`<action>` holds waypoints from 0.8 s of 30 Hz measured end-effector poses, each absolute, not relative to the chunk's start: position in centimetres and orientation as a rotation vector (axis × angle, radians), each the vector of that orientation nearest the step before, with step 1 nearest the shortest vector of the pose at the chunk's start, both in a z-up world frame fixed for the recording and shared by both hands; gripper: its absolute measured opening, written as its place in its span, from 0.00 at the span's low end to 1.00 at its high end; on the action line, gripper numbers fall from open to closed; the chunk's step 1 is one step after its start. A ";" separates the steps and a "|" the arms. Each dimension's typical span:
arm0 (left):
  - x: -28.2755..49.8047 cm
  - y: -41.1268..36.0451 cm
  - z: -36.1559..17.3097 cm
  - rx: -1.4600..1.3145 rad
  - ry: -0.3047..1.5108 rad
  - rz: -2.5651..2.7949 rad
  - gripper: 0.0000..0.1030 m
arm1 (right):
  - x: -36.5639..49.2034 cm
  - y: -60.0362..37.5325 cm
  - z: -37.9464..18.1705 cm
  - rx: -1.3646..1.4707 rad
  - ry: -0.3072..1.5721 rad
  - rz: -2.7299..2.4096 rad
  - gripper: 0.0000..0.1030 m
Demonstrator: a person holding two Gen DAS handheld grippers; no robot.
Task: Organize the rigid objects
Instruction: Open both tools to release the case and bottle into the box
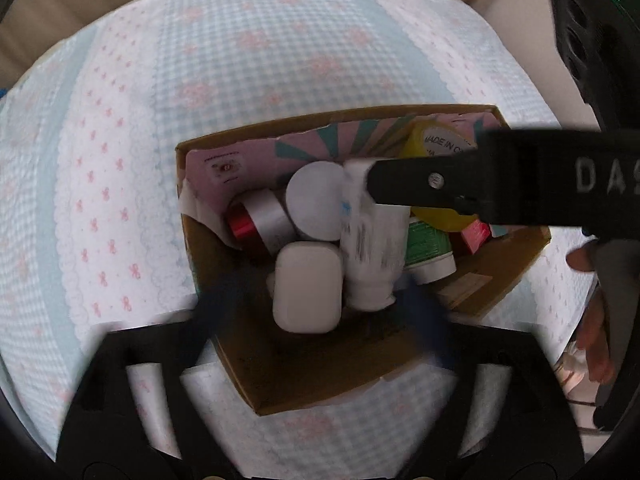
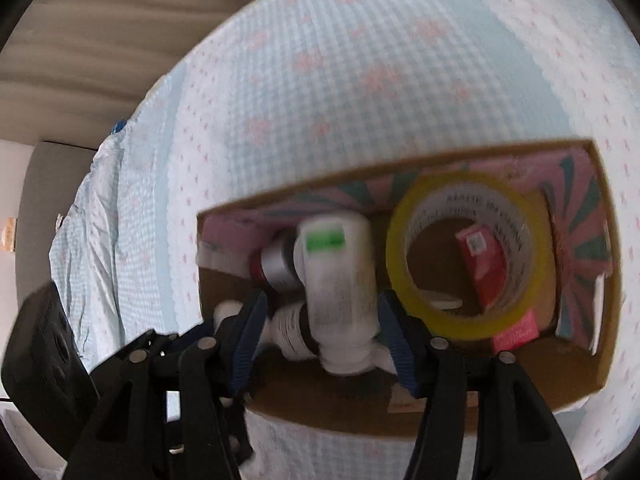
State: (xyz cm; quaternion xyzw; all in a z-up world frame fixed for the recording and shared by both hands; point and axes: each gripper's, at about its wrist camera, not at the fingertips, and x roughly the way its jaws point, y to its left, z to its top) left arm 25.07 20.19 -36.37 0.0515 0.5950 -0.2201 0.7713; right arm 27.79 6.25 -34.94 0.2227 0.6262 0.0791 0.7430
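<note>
A cardboard box (image 1: 320, 384) lies on the bed; it also shows in the right wrist view (image 2: 400, 416). It holds a white earbud case (image 1: 307, 292), a white round lid (image 1: 316, 200), a red and silver tin (image 1: 260, 222), a green-labelled tube (image 1: 430, 254), a yellow tape roll (image 2: 460, 322) and a red box (image 2: 484, 268). My left gripper (image 1: 320, 304) is open and blurred above the case. My right gripper (image 2: 320, 320) is open, its blue fingers (image 2: 394, 340) on either side of a white bottle (image 2: 340, 276), which also shows in the left wrist view (image 1: 370, 248).
The bed is covered by a light blue checked quilt with pink bows (image 1: 260, 48). The box's inner flaps are pink and teal (image 2: 580, 256). The right gripper's black body (image 1: 500, 178) crosses above the box's right side. Beige furniture (image 2: 100, 40) is beyond the bed.
</note>
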 end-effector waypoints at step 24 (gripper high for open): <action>20.1 20.5 -29.6 0.027 1.222 -0.298 1.00 | 24.2 4.2 -28.9 0.362 1.303 0.228 0.84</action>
